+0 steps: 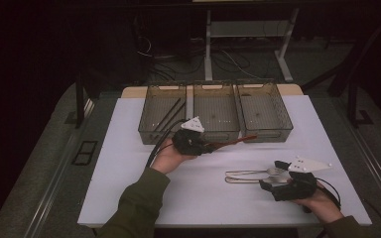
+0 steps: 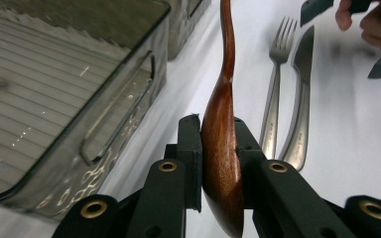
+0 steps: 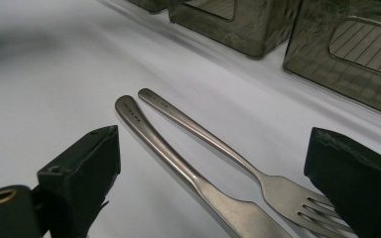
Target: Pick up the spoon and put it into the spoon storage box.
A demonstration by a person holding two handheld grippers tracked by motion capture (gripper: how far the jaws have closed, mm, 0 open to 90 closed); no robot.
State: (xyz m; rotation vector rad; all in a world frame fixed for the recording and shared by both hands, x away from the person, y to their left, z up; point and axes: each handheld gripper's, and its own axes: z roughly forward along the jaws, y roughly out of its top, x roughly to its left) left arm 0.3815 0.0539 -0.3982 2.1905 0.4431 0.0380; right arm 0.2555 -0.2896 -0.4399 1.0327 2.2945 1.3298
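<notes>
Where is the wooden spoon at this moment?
In the high view the wooden spoon is near the table's middle, clamped by its bowl in the left gripper, with its handle pointing right in front of the three bins, above the fork.

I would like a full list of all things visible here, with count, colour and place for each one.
wooden spoon: 1, reddish brown, clamped in left gripper
fork: 1, silver, on table beside knife
knife: 1, silver, on table beside fork
bins: 3, smoky clear, row at table's far side
chopsticks: 2, dark, in the left bin
table: 1, white
left gripper: 1, black, table's middle
right gripper: 1, black, open over the fork and knife
</notes>
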